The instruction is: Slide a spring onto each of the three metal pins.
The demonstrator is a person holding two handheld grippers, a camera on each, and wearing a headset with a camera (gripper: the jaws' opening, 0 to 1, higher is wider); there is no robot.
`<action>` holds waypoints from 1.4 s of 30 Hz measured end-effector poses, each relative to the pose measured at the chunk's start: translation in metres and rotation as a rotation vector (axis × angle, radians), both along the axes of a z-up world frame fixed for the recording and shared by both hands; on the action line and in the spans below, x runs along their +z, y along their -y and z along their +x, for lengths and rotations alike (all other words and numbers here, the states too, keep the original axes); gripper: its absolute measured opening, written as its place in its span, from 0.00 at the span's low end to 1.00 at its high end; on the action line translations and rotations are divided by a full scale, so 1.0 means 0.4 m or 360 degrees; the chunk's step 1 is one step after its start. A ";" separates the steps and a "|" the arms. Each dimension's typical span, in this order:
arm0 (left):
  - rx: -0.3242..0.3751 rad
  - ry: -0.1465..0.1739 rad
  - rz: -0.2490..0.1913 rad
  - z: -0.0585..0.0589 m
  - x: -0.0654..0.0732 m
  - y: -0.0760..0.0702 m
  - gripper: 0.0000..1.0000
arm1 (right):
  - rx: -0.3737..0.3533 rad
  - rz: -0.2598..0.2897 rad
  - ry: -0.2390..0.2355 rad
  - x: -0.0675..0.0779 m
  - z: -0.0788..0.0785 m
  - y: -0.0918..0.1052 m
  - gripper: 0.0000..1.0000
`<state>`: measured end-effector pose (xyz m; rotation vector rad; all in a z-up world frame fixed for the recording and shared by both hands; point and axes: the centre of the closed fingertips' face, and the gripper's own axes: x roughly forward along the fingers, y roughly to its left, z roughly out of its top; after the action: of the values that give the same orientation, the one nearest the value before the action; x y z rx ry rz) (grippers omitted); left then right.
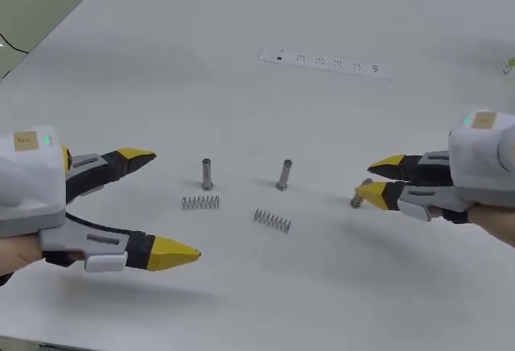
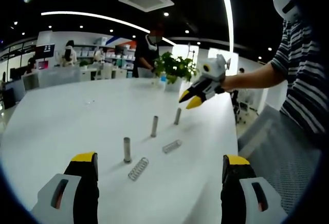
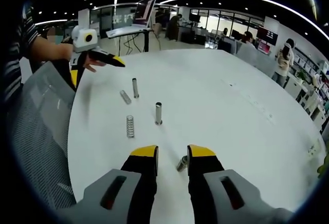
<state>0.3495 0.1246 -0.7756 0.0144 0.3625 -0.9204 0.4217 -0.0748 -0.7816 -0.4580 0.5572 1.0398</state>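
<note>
Left hand-held gripper (image 1: 175, 204) spread | right hand-held gripper (image 1: 366, 180) parted | power strip (image 1: 326, 63) behind pins (image 1: 207, 174)

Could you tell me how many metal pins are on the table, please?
3: the left pin, standing behind a spring; the middle pin, standing; the right pin, partly hidden at the right gripper.

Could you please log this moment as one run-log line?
left gripper: open | right gripper: open, near third pin | two springs: lying loose
</note>
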 end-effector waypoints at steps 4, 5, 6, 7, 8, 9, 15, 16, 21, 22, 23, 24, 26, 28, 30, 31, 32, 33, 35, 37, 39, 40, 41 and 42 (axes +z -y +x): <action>-0.0005 -0.0002 0.0000 -0.001 0.001 0.002 0.98 | 0.0018 0.0006 -0.0009 0.000 -0.010 -0.011 0.20; -0.0005 -0.0002 0.0000 0.000 0.001 0.002 0.98 | 0.0026 0.0006 -0.0011 -0.001 -0.013 -0.014 0.20; -0.0005 0.0000 0.0000 0.000 0.001 0.002 0.98 | 0.0032 0.0005 -0.0012 -0.001 -0.014 -0.017 0.20; -0.0005 -0.0001 -0.0002 0.001 0.002 0.002 0.98 | 0.0042 -0.0001 -0.0015 -0.004 -0.017 -0.020 0.20; -0.0006 0.0000 -0.0002 0.001 0.003 0.002 0.98 | 0.0047 -0.0002 -0.0017 -0.004 -0.018 -0.022 0.20; -0.0006 0.0002 -0.0001 0.002 0.003 0.001 0.98 | 0.0056 -0.0003 -0.0019 -0.005 -0.020 -0.025 0.20; -0.0003 0.0008 -0.0007 0.006 0.008 0.001 0.98 | 0.0089 -0.0007 -0.0021 -0.001 -0.023 -0.036 0.20; -0.0003 0.0008 -0.0007 0.006 0.008 0.002 0.98 | 0.0093 -0.0009 -0.0019 -0.001 -0.023 -0.038 0.20; -0.0005 0.0001 -0.0007 0.005 0.007 0.003 0.98 | 0.0128 -0.0010 -0.0014 0.005 -0.024 -0.054 0.20; -0.0004 0.0002 -0.0007 0.005 0.007 0.003 0.98 | 0.0139 -0.0023 -0.0019 0.002 -0.025 -0.059 0.19; -0.0004 0.0003 -0.0005 0.004 0.007 0.003 0.98 | 0.0155 -0.0045 -0.0019 -0.002 -0.028 -0.062 0.19; -0.0005 0.0002 -0.0006 0.004 0.007 0.003 0.98 | 0.0184 -0.0065 -0.0011 -0.004 -0.033 -0.069 0.19; -0.0006 0.0001 -0.0009 0.003 0.009 0.004 0.98 | 0.0208 -0.0073 -0.0007 -0.005 -0.040 -0.082 0.19; -0.0009 0.0000 -0.0009 0.001 0.010 0.005 0.98 | 0.0226 -0.0064 -0.0014 -0.004 -0.043 -0.091 0.19; -0.0007 0.0004 -0.0015 0.001 0.013 0.006 0.98 | 0.0241 -0.0067 -0.0013 -0.005 -0.046 -0.101 0.19; -0.0007 0.0005 -0.0015 0.001 0.014 0.006 0.98 | 0.0257 -0.0076 -0.0013 -0.007 -0.049 -0.108 0.18; -0.0005 0.0008 -0.0011 0.002 0.014 0.005 0.98 | 0.0266 -0.0081 -0.0013 -0.008 -0.051 -0.112 0.18; -0.0005 0.0009 -0.0011 0.002 0.014 0.005 0.98 | 0.0277 -0.0080 -0.0013 -0.008 -0.053 -0.118 0.18; -0.0002 0.0010 -0.0015 0.001 0.016 0.005 0.98 | 0.0297 -0.0077 -0.0016 -0.010 -0.060 -0.132 0.18; -0.0003 0.0011 -0.0012 0.000 0.016 0.005 0.98 | 0.0325 -0.0084 -0.0021 -0.015 -0.068 -0.144 0.18; -0.0004 0.0011 -0.0008 -0.002 0.015 0.005 0.98 | 0.0348 -0.0093 -0.0015 -0.019 -0.075 -0.156 0.18; -0.0004 0.0011 -0.0006 -0.003 0.014 0.005 0.98 | 0.0357 -0.0097 -0.0013 -0.021 -0.077 -0.160 0.18; -0.0002 0.0010 -0.0007 -0.003 0.014 0.004 0.98 | 0.0359 -0.0094 -0.0018 -0.021 -0.080 -0.165 0.18; -0.0002 0.0009 -0.0008 -0.003 0.013 0.004 0.98 | 0.0362 -0.0088 -0.0021 -0.021 -0.082 -0.170 0.18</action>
<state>0.3483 0.1230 -0.7703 0.0129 0.3549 -0.9220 0.3891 -0.0069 -0.7902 -0.5736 0.5555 1.2475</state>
